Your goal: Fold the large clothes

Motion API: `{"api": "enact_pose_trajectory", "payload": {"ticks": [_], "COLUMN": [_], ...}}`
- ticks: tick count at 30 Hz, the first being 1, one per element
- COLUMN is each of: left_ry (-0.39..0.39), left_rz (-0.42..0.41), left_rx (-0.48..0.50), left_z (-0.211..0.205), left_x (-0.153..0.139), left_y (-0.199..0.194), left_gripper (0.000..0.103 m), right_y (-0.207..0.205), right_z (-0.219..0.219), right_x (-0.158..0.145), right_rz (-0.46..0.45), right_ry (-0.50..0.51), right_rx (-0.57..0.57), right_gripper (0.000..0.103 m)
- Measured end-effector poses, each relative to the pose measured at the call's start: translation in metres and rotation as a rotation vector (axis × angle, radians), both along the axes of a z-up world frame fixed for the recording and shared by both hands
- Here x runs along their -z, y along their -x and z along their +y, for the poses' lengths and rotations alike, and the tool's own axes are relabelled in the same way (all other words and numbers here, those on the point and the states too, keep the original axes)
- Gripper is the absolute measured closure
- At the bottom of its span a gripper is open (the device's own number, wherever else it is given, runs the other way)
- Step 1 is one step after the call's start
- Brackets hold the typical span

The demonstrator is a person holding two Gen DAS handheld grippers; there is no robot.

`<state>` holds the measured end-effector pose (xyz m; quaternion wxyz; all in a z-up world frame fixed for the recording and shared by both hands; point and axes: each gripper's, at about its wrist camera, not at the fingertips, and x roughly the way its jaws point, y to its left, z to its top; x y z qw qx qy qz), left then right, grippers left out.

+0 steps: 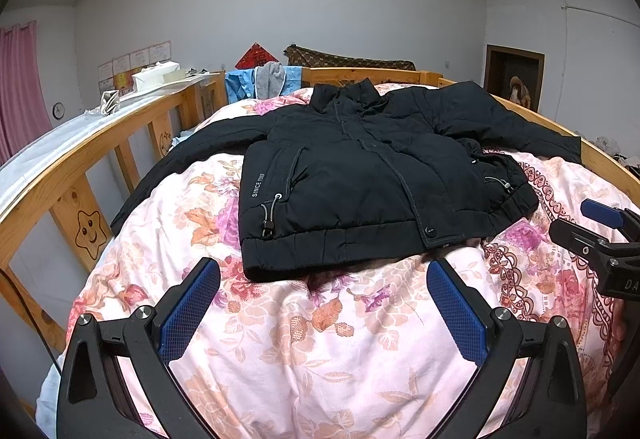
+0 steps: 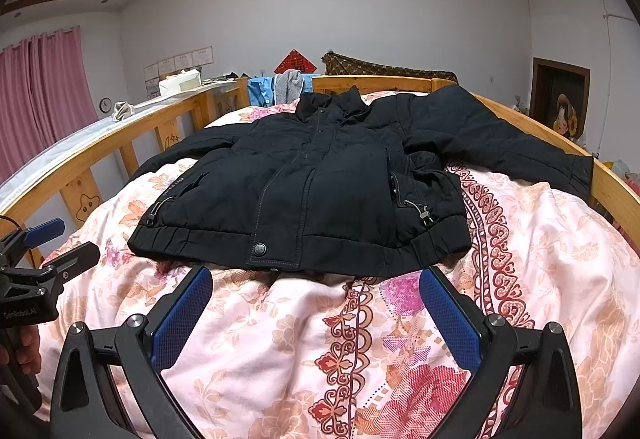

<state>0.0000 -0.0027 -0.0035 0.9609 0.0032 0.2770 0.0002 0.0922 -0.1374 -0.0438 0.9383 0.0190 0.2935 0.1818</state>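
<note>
A black padded jacket (image 1: 360, 175) lies flat, front up, on the pink floral quilt (image 1: 304, 351), collar at the far end, both sleeves spread outwards. It also shows in the right wrist view (image 2: 320, 179). My left gripper (image 1: 323, 275) is open and empty, hovering just short of the jacket's hem. My right gripper (image 2: 316, 283) is open and empty, also just short of the hem. Each gripper shows at the edge of the other's view: the right one (image 1: 600, 227) and the left one (image 2: 48, 243).
A wooden bed rail (image 1: 92, 155) runs along the left and another rail (image 2: 560, 143) along the right. Blue and grey clothes (image 1: 260, 79) hang over the far headboard. A white shelf with a box (image 1: 156, 77) stands beyond the left rail.
</note>
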Motion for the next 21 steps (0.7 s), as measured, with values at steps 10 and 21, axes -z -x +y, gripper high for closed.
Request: {"api": "enact_pose_trajectory", "payload": {"ticks": [10,21], "left_ry": [-0.001,-0.001], "left_rz": [0.001,0.002], "left_rx": [-0.002,-0.001], "left_z": [0.0010,0.0010], "left_x": [-0.0013,-0.0011], "left_y": [0.0007,0.0011], "left_gripper": [0.002,0.002], "right_y": [0.0009,0.0000], "right_z": [-0.0010,-0.0014], "right_x": [0.0028,0.0021], "right_rz": [0.002,0.005], "right_ry": [0.000,0.000], "right_rx": [0.000,0.000], "right_gripper": [0.000,0.000]}}
